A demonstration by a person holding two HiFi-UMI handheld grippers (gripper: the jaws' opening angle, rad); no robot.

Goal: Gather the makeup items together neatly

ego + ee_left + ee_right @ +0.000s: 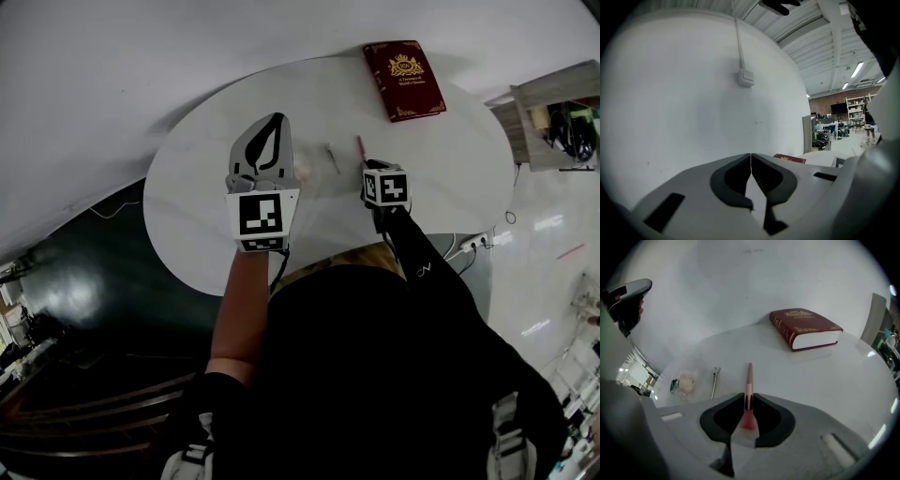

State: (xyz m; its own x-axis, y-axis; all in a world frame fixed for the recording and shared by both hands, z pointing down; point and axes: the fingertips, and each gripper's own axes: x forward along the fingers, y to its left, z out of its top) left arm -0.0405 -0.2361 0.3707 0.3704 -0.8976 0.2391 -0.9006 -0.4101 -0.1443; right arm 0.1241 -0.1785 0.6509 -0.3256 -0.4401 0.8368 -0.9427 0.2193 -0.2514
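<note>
Makeup brush (749,380) is clamped near its bristles in the right claw (748,398), handle angled down over the counter (825,380). It should be laid parallel, just beside the clip (714,383) and packet (686,383), before being released. The left claw (751,161) is held aloft with jaws together and nothing between them.

This looks like a big work hall, such as a lab or a workshop, and not a home. The roof (806,28) is high and made of ribbed metal, with long strip lights (857,69) on it. Far off there is a brick wall (829,102), tall shelves (855,110) full of stuff, and a dark screen (839,108). The floor (553,272) is pale and shiny. A white round table (450,169) stands by a plain white wall (684,103). A power strip (472,244) lies on the floor, and a wooden shelf (553,84) holds cables.
</note>
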